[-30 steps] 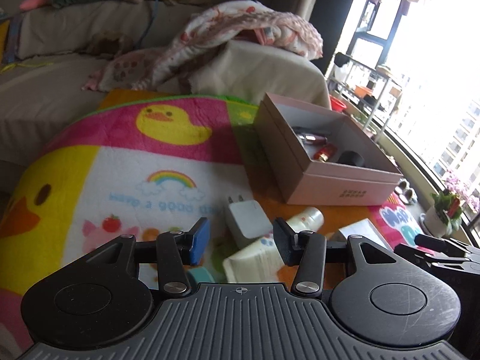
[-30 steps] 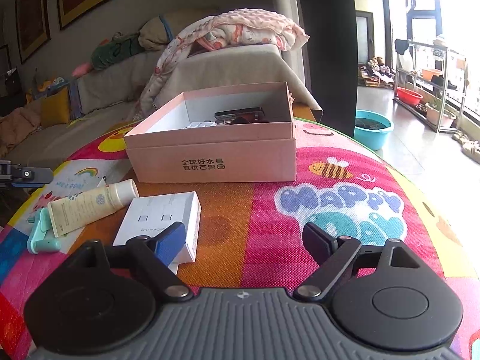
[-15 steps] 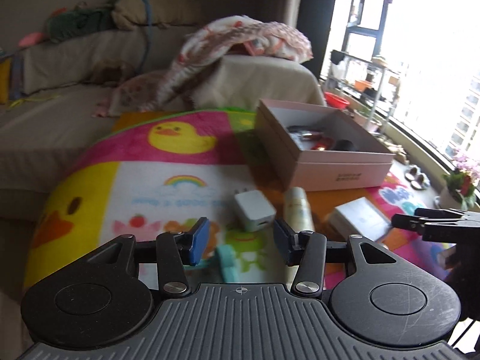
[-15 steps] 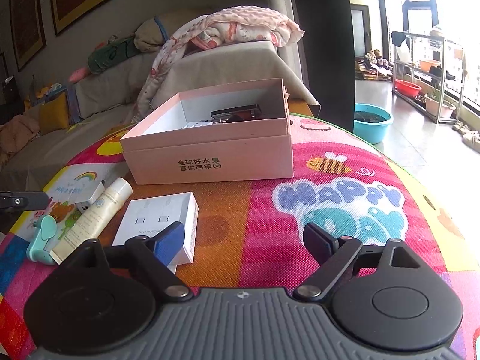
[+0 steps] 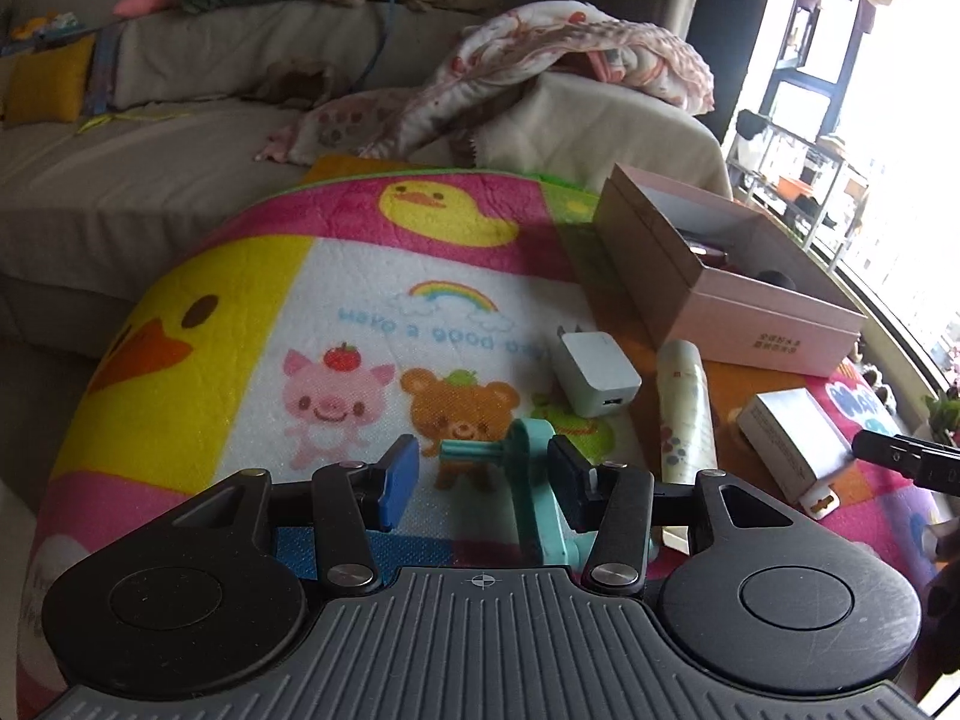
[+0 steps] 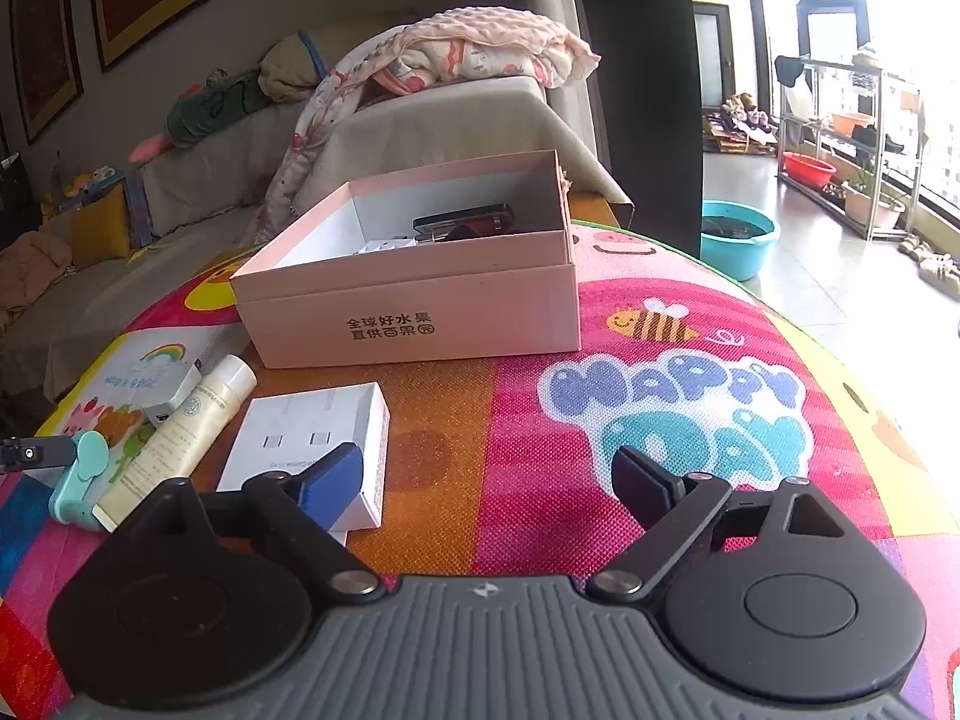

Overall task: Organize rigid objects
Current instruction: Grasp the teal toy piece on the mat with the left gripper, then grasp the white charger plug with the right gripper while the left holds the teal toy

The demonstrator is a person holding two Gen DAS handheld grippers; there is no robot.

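Left tool (image 5: 483, 477) is part open, nothing gripped: the teal handheld fan (image 5: 528, 480) lies between its pads, close against the right pad, clear gap to the blue pad; can't tell if it touches. Right tool (image 6: 489, 474) is wide and its jaws are opening, only bare mat (image 6: 660, 396) between them; its blue pad overlaps the near corner of the white carton (image 6: 312, 438) in view, contact unclear. Things sit on a cartoon-print mat over the surface. In the left wrist view: white charger (image 5: 594, 372) at 12 o'clock from the fan, just beside the cream tube (image 5: 684, 408) at 1 o'clock, white carton at 3 o'clock, open pink box (image 5: 750, 324) at 1–2 o'clock further back. In the right wrist view the pink box is at 12 o'clock from the right tool, already holding a dark flat item (image 6: 465, 219) and a white item; tube, charger and fan run off to 9–10 o'clock. Left tool's tip shows at the far left edge beside the fan.
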